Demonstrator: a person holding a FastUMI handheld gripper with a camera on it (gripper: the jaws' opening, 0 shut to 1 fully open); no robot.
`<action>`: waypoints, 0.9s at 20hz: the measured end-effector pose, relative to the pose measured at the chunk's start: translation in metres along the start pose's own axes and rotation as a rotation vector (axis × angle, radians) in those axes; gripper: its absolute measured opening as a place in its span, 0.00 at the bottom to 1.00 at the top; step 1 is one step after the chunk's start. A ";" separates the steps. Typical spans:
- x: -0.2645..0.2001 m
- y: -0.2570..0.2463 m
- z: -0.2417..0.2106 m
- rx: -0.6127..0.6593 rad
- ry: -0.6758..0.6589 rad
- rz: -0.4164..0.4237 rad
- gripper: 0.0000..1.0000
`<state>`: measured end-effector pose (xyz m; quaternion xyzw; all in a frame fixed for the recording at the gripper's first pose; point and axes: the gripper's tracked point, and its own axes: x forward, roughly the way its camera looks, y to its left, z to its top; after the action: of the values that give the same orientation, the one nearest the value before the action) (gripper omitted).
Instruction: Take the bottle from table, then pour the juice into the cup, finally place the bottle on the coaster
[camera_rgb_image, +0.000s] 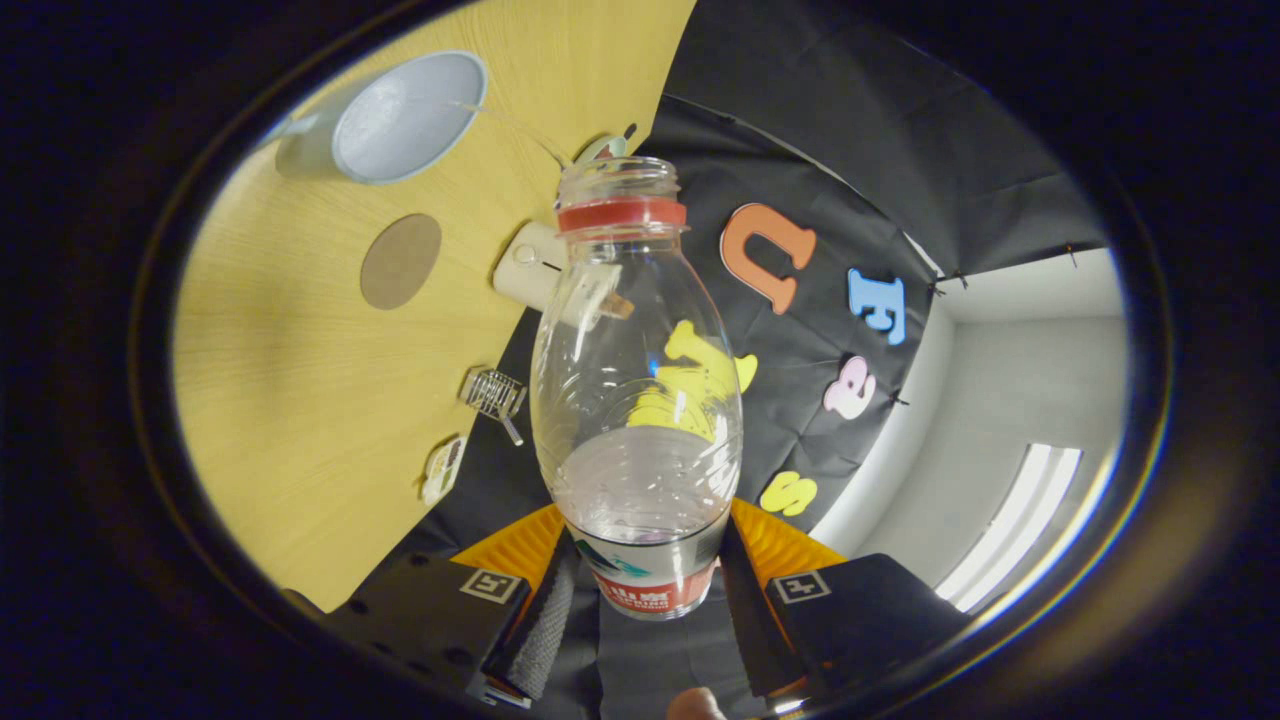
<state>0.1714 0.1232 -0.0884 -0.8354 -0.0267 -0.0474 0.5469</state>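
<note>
The hand-held gripper (650, 600) clamps the uncapped bottle (637, 400) low — tilting hastily could send juice past the cup (405, 115).

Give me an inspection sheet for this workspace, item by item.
Surface: wooden table, tilted in the gripper view.
Job's things: clear bottle, cap off, some clear liquid at its lower end; pale cup beyond it; round brown coaster, bare.
Clutter: small wire rack, cream box, small packet along the table's edge.
Grippers: tongs shut on the bottle's base.
Cables: nothing seen.
Surroundings: black cloth wall, ceiling light.
</note>
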 end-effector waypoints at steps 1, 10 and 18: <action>0.002 -0.002 0.001 -0.004 0.000 -0.002 0.77; -0.003 0.000 -0.003 0.073 0.010 0.037 0.77; -0.013 0.033 0.000 0.393 0.038 0.211 0.77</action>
<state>0.1612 0.1099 -0.1198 -0.7098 0.0622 0.0006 0.7017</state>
